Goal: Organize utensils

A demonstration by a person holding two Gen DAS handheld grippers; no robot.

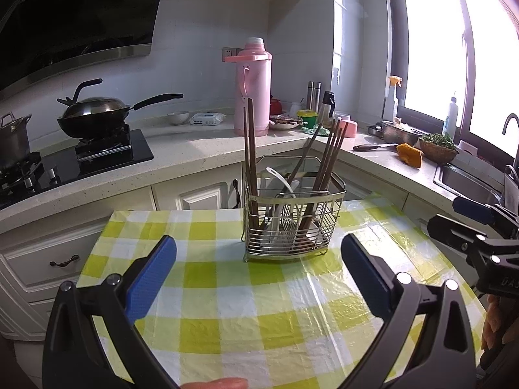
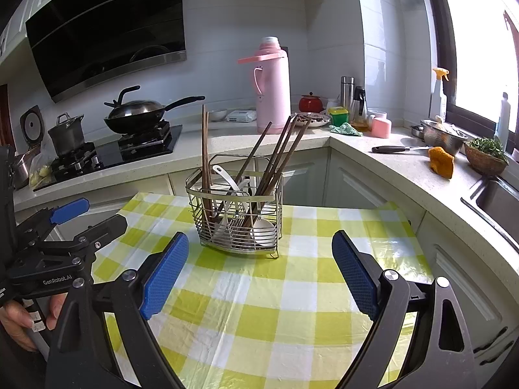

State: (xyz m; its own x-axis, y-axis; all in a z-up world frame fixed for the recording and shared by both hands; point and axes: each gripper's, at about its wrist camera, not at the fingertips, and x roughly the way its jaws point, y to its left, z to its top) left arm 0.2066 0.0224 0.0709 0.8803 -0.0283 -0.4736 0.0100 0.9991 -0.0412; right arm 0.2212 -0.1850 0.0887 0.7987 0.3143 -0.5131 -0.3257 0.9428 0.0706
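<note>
1. Nearest the left wrist lens: left gripper [image 1: 259, 259], black frame with blue ribbed pads, fingers spread wide with nothing between them, held above the table. A fingertip [image 1: 215, 383] shows at the bottom edge of that view.
2. Right gripper [image 2: 260, 253], same build, fingers likewise wide apart and empty, also above the table. In the left wrist view it shows at the far right edge [image 1: 467, 223].
3. Small table under a yellow-green and white checked plastic cloth [image 1: 253, 308], glossy and wrinkled, bare apart from the caddy.
4. Rectangular steel-wire utensil caddy [image 2: 238, 217] stands upright on the far half of the cloth, ahead of both grippers and apart from them.
5. Caddy contents: long dark-brown wooden chopsticks [image 2: 279, 152]. One pair stands near-vertical at the left end [image 1: 249, 149]; the other sticks lean right. White plastic spoons [image 2: 263, 230] sit low among them, one white handle [image 1: 275, 175] rising above the rim. The compartment division cannot be made out.
6. Background, on the pale L-shaped worktop: tall pink thermos flask [image 2: 273, 87], black wok [image 1: 92, 116] on the gas hob, orange cloth [image 2: 440, 161] beside a black-handled knife [image 2: 400, 149].
</note>
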